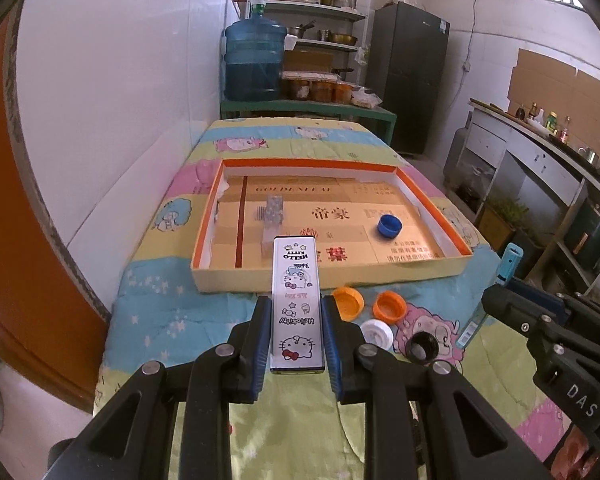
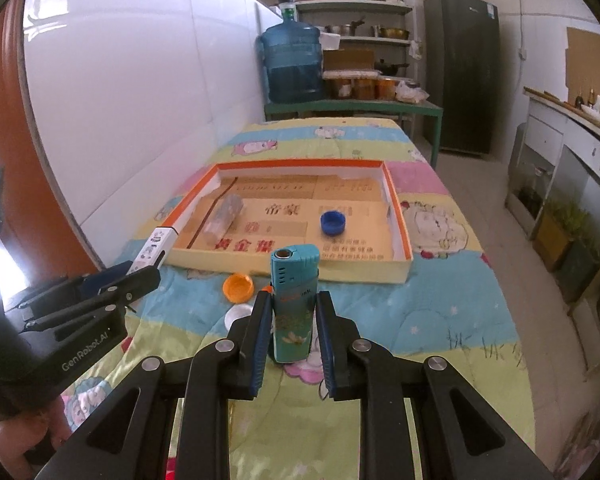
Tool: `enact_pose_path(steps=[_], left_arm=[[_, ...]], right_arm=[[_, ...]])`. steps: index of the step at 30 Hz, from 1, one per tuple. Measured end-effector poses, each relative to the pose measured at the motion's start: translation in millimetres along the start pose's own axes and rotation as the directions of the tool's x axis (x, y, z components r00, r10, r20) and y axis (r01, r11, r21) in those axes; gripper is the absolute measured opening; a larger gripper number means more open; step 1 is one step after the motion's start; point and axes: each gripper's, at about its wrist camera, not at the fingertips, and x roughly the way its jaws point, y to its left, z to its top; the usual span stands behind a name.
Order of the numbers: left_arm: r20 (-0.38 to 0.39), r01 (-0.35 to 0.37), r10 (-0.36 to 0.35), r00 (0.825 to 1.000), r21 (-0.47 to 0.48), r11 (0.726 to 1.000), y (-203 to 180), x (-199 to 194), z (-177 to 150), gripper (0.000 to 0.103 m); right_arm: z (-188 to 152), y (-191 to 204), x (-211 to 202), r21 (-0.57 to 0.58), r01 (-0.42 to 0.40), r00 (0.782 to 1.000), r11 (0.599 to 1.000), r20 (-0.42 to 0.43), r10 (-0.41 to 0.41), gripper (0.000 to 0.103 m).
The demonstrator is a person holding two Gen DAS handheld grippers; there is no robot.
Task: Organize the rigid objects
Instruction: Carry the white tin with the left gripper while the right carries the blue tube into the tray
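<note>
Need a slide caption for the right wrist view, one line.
Right gripper jaws shut on a teal lighter, held before the open cardboard box containing a blue cap.

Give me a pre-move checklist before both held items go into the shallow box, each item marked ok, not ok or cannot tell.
1. Left gripper clamped on the white cartoon case: ok.
2. Right gripper clamped on the teal lighter: ok.
3. Bare floor left in the box: ok; only a blue cap and a clear block lie inside.
4. Loose caps in front of the box, two orange ones, a white one and a black one, clear of both loads: cannot tell.
5. Grippers apart from each other: ok.
6. Near box wall cleared by both loads: cannot tell.
</note>
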Motion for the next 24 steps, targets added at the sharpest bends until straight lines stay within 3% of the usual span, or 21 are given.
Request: enact_pose_path(steps=[24], left_arm=[[0.046,0.004,-0.005,0.999,0.021,1.0,-15.7,27.7,51.3,0.025]], right_arm=[[50.0,-1.3,28.8,-0.03,0.031,0.998,0.999,0.053,-0.03,0.023]])
